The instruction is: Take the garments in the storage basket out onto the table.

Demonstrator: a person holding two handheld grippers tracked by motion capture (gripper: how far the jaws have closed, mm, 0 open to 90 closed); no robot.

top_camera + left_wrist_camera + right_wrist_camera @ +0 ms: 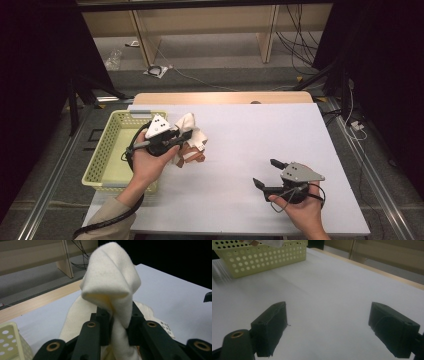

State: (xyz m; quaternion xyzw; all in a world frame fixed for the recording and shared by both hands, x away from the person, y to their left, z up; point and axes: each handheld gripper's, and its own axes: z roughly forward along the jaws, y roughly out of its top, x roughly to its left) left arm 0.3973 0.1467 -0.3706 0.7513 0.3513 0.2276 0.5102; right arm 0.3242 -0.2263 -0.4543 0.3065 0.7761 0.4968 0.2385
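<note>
One cloth (192,131), one basket (105,150)

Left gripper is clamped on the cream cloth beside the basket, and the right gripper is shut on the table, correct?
Not quite: the right gripper is open, jaws wide apart over the bare table, per the right gripper view. The left gripper does clamp the cream cloth beside the basket.

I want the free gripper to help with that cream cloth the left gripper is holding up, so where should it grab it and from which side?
Probably the hanging lower part of the cream cloth, coming in from the right gripper side. The left gripper already pinches the bunched middle, with a fold flopping over above its jaws, so the loose lower part near the label looks freest.
</note>
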